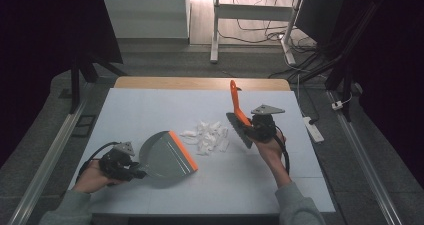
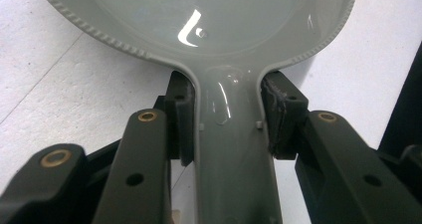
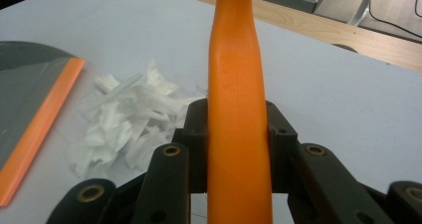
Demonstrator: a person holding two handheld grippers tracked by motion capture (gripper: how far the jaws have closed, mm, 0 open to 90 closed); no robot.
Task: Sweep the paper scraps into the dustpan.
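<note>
My left tool (image 1: 131, 172) clamps the grey dustpan (image 1: 165, 157) by its handle, orange lip toward the paper scraps (image 1: 207, 136) mid-desk (image 1: 130, 120). My right tool (image 1: 257, 130) grips the orange-handled brush (image 1: 239, 116) just beyond them. Sweeping is about to start: next, drag the bristles through the pile toward the lip.

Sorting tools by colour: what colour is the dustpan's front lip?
Orange, on the grey dustpan; clearest in the high view.

A white sheet (image 1: 150, 115) covers the table (image 1: 200, 83), whose bare wooden edge shows along the far side. Beyond it on the grey floor stand a white desk frame (image 1: 215, 30) and loose black cables (image 1: 260, 32); a white power strip (image 1: 314, 129) lies at the right.
</note>
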